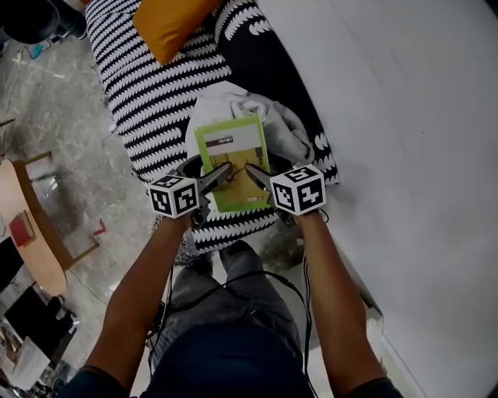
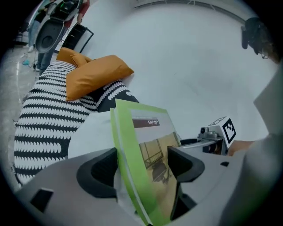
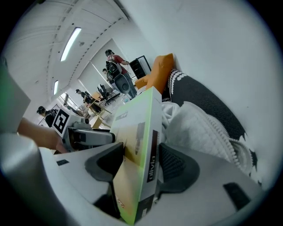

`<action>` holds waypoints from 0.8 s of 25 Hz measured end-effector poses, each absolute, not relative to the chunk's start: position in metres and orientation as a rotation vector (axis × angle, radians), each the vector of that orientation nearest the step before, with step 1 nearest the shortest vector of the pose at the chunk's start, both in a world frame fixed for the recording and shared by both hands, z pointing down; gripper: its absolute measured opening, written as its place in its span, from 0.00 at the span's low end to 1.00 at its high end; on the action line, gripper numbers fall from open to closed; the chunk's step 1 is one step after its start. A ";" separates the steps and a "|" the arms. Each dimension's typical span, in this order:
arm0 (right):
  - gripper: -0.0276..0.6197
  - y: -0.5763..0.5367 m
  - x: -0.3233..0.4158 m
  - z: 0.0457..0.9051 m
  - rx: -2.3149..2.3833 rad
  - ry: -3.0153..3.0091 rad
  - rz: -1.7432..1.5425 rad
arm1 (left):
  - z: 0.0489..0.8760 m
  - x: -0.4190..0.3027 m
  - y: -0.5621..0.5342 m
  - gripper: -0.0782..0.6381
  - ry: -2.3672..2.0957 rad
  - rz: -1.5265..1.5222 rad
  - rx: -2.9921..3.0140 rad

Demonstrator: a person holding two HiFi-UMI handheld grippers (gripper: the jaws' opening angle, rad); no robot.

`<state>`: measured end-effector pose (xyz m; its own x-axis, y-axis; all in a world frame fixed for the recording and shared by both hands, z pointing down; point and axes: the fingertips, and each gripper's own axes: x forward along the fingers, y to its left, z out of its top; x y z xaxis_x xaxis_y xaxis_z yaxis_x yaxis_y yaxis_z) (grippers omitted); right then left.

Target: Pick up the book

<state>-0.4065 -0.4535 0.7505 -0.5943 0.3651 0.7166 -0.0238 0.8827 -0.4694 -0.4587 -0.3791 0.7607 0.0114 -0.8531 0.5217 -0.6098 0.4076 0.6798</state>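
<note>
An orange cushion [image 1: 167, 23] lies far left on the black-and-white patterned sofa [image 1: 148, 109]. The left gripper [image 1: 220, 176] straddles the near-left corner of the book [image 1: 232, 151] with its jaws spread wide, not clenched. The green book rests cover up on a white garment [image 1: 289, 128], long axis running near to far, title band at the far end. The right gripper [image 1: 254, 172] straddles the near-right corner, jaws likewise released.
</note>
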 end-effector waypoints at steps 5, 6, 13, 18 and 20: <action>0.45 -0.442 -0.403 0.719 -0.208 -2.259 0.432 | 0.719 -0.462 -0.373 0.58 -1.788 -0.270 1.351; 0.45 -0.440 -0.402 0.711 -0.195 -2.286 0.408 | 0.709 -0.463 -0.372 0.58 -1.809 -0.260 1.368; 0.45 -0.426 -0.398 0.640 -0.102 -2.480 0.241 | 0.631 -0.465 -0.362 0.58 -1.961 -0.208 1.492; 0.45 -0.412 -0.395 0.579 -0.085 -2.584 0.117 | 0.574 -0.460 -0.347 0.58 -2.034 -0.219 1.556; 0.45 -0.406 -0.394 0.554 -0.087 -2.626 0.065 | 0.550 -0.459 -0.341 0.58 -2.066 -0.224 1.579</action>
